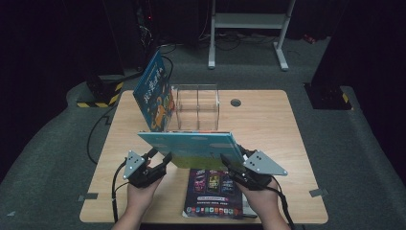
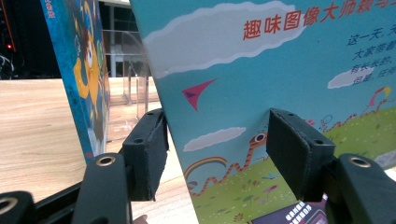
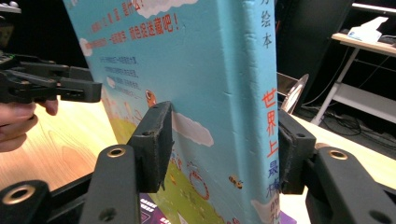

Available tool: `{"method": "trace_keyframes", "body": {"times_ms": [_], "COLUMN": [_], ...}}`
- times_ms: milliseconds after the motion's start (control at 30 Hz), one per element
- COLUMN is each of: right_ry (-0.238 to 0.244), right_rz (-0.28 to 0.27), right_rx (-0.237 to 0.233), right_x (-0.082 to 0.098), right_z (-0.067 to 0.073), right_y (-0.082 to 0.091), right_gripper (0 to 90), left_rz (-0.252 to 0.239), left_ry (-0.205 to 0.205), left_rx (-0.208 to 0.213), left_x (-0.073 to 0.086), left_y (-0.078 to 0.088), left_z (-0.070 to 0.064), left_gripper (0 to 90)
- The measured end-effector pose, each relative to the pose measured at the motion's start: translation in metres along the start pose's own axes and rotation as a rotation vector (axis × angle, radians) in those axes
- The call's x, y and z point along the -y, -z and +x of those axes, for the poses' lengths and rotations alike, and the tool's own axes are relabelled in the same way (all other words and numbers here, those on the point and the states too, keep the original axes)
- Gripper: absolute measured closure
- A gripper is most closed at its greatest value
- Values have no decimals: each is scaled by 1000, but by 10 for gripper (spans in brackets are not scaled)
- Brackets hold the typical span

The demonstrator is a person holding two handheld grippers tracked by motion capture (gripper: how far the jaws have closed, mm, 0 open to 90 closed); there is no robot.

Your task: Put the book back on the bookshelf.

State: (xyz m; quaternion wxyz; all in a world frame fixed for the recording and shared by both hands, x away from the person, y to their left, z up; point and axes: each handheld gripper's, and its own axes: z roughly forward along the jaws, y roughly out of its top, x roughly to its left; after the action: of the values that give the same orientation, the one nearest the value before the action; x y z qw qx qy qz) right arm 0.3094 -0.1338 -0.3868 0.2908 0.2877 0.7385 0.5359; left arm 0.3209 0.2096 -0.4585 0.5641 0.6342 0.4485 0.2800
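Note:
A light blue picture book point(image 1: 191, 146) is held off the table, its cover turned toward the person. My left gripper point(image 1: 160, 157) is shut on its lower left corner; in the left gripper view the pads point(image 2: 149, 154) sit on either side of the book's edge point(image 2: 243, 70). My right gripper point(image 1: 232, 160) is shut on the lower right corner by the spine, and the right gripper view has both pads point(image 3: 156, 140) against the thick book point(image 3: 196, 60). The left gripper point(image 3: 60, 86) and its hand also appear there, at the left.
A second blue book point(image 1: 154, 93) leans against a clear acrylic organizer point(image 1: 197, 108) at the table's back. A dark purple book point(image 1: 215, 194) lies flat on the wooden table point(image 1: 268, 124), below the held one. A grommet hole point(image 1: 235, 102) is behind the organizer, and a white rack point(image 1: 249, 21) stands beyond the table.

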Motion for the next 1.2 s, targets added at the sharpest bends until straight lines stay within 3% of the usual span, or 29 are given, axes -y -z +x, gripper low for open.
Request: {"method": "trace_keyframes", "body": {"times_ms": [333,567,633,733,800,833,967,1000,1200], "right_ry": [-14,0,3,29,38,16,-54,-100,-130], "right_rz": [-31,-37,-43,-47,-39,-36,-41,-44,-58], "right_rx": [-60,-66,-66,-66,-68,-79,-32,-27,-10], "right_x": [4,5,6,6,5,4,6,8,10], "right_z": [2,6,8,11,14,15,10,6,4], "right_y": [9,12,12,13,13,13,13,14,13], "right_gripper": [605,653,675,733,783,800,798,799,797], "left_rz": [15,28,7,16,18,18,24,26,44], "left_ry": [2,-4,-18,-52,-50,-50,-59,-61,-45], "left_rx": [-10,-20,-6,-12,-12,-13,-16,-18,-22], "left_x": [-5,-10,-11,-12,-12,-11,-9,-8,-1], "left_y": [-12,-19,-18,-19,-18,-17,-13,-12,-9], "left_z": [5,6,4,-1,-1,-1,-1,0,4], "left_gripper": [396,397,425,416,412,411,411,410,403]}}
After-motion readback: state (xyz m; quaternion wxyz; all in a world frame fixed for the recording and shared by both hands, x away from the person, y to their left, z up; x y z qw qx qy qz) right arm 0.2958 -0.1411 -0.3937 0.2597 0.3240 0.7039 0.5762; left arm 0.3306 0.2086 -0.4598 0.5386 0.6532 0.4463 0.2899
